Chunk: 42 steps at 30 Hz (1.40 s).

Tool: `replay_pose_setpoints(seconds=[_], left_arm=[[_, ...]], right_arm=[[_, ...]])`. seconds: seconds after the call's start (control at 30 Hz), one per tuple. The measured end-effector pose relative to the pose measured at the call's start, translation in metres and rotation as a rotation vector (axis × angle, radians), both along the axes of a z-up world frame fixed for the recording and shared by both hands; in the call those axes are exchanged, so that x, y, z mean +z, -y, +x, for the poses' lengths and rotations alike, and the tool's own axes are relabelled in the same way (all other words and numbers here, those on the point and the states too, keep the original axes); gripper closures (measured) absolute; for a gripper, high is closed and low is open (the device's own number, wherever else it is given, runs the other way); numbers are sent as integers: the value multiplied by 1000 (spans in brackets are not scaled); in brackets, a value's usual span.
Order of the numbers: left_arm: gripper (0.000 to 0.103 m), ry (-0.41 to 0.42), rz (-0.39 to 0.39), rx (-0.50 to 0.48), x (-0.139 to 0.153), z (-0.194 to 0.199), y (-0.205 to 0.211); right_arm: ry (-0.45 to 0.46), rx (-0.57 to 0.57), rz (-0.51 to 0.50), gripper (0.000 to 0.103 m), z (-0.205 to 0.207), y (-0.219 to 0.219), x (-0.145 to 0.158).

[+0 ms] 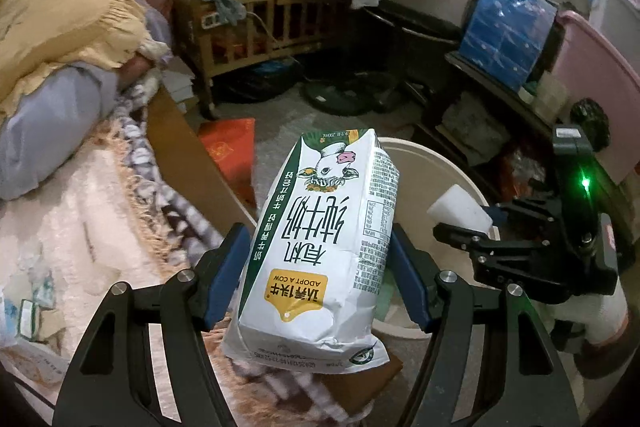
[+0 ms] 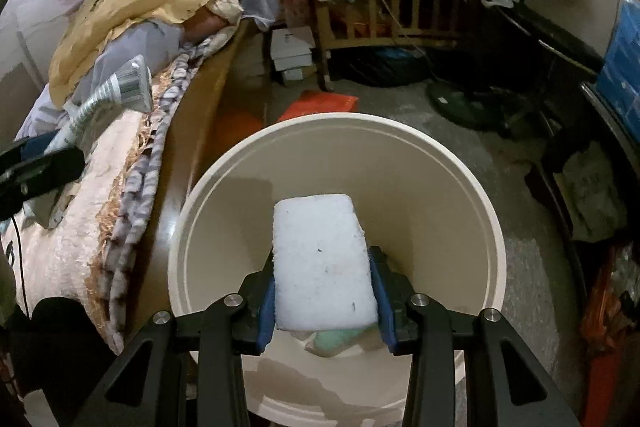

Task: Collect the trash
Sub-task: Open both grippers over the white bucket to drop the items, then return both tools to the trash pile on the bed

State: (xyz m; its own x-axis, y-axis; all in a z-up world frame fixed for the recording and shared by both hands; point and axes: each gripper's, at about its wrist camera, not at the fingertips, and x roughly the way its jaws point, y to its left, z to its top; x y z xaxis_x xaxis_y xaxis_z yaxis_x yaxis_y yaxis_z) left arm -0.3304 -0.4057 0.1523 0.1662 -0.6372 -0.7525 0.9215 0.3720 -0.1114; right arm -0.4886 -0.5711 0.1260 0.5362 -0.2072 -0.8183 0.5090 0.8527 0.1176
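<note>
— What sort of place is this?
— A lived-in home bedroom: a bed with a pale pink plush blanket (image 2: 60,239) and a ruffled mustard-yellow pillow (image 1: 60,23).
— Anything else?
— A slatted wooden baby cot (image 1: 264,7) stuffed with clutter, a pink plastic tub (image 1: 592,67), a grey floor (image 2: 500,155).

Crumpled white milk carton (image 1: 320,243) with green edges and a cow print, upside down, tilted, held up near the bin's left rim. White foam block (image 2: 324,263), rough surface, held over the open cream round bin (image 2: 472,187); bin on floor beside bed.
</note>
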Motion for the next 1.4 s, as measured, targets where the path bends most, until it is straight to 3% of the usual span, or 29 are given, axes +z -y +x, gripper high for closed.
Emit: replay_pose_setpoints(seconds=[0.3, 0.47, 0.67, 0.73, 1.0, 1.4], left_arm=[[35, -55, 12, -69, -8, -12, 28], [34, -139, -17, -83, -13, -10, 34], [34, -239, -43, -86, -17, -1, 32], [34, -229, -30, -80, -18, 1, 28], [34, -92, 16, 5, -14, 14, -6], [34, 51, -16, 136, 3, 42, -76]], right_arm=[[9, -17, 1, 64, -6, 6, -1], [2, -34, 2, 62, -8, 9, -4], [-10, -75, 25, 49, -13, 13, -14], [-6, -76, 42, 40, -14, 12, -16], [7, -35, 62, 40, -2, -4, -14], [46, 114, 28, 39, 47, -66, 13]])
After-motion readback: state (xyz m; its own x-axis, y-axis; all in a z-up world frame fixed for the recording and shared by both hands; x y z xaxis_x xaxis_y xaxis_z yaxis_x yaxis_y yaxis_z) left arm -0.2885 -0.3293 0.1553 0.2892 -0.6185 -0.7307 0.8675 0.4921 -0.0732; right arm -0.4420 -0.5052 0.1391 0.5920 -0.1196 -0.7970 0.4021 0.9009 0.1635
